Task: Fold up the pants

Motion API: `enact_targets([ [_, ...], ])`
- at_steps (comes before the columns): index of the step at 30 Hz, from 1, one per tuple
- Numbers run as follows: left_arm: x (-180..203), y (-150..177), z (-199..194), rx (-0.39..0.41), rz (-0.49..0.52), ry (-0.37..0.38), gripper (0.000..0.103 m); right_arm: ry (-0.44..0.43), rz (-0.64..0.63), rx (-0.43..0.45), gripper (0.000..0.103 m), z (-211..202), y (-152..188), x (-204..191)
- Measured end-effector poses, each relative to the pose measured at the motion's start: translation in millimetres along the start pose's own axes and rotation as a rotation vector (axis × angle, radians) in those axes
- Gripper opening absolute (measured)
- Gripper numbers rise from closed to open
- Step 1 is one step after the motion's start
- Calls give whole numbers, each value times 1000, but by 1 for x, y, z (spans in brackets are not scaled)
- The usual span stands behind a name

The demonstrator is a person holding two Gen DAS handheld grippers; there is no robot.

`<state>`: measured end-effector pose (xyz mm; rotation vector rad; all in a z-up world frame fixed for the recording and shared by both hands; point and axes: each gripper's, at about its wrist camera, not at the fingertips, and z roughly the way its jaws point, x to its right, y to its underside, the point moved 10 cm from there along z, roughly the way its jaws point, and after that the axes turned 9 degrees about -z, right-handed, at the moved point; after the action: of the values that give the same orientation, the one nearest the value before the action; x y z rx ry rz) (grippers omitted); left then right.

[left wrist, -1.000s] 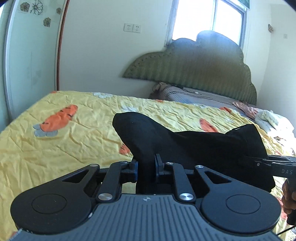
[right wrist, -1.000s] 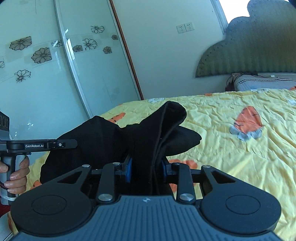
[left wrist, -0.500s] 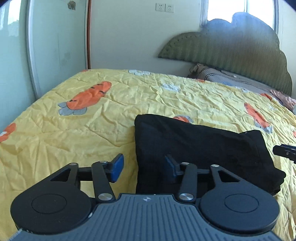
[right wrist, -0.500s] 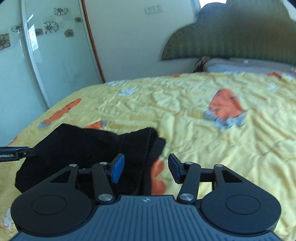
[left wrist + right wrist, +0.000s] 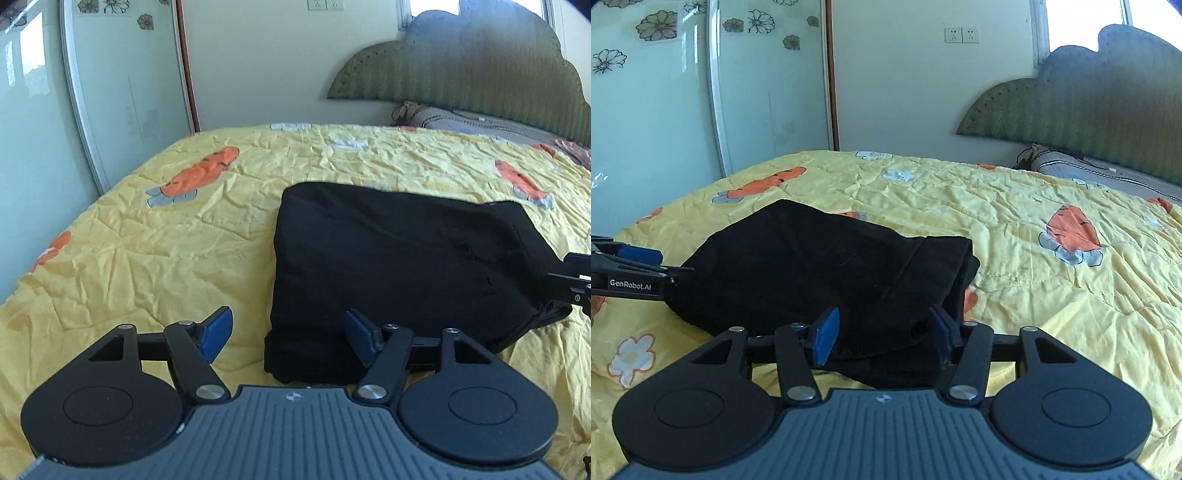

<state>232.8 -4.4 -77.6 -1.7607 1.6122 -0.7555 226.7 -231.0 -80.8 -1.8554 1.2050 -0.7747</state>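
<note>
bed [image 5: 155, 236]: yellow carrot-print quilt | headboard [image 5: 1100, 122]: green (scalloped) | wardrobe doors [image 5: 657, 110]: flowered glass | window [image 5: 1082, 22]: bright

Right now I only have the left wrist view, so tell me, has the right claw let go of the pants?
Observer: Yes. The right claw is opening, and the black pants lie loose inside it, not pinched.
Operator: How does that end of the fold look?
Observer: Stacked layers show along the right edge of the pants, and they rest on the yellow quilt.
</note>
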Motion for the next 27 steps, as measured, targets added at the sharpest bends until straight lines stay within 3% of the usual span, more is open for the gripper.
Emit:
enact_targets([
  [3, -4, 9, 11, -42, -62, 4, 73, 38, 29, -91, 67, 25, 20, 9],
  [5, -5, 8, 6, -33, -67, 6, 73, 53, 104, -79, 71, 21, 24, 19],
  [8, -3, 11, 5, -24, -41, -4, 73, 116, 139, -13, 71, 4, 18, 21],
  [11, -1, 11, 5, -14, -22, -18, 74, 168, 29, 94, 71, -15, -1, 2],
  [14, 1, 11, 5, -12, -11, -26, 74, 22, -74, 120, 71, -13, -9, -30],
  [16, 1, 11, 5, -10, -9, -29, 74, -47, -90, 54, 71, 2, -3, -41],
  [18, 2, 12, 4, -10, -8, -28, 75, -6, -63, -19, 71, 19, 9, -30],
  [21, 2, 12, 4, -7, -5, -31, 77, -5, 39, -12, 71, 18, 11, -13],
  [25, 2, 12, 4, -9, -12, -31, 77, 51, 52, -16, 71, 3, 8, -10],
  [27, 1, 13, 3, -15, -20, -26, 77, 40, 73, 4, 72, -8, 8, -13],
])
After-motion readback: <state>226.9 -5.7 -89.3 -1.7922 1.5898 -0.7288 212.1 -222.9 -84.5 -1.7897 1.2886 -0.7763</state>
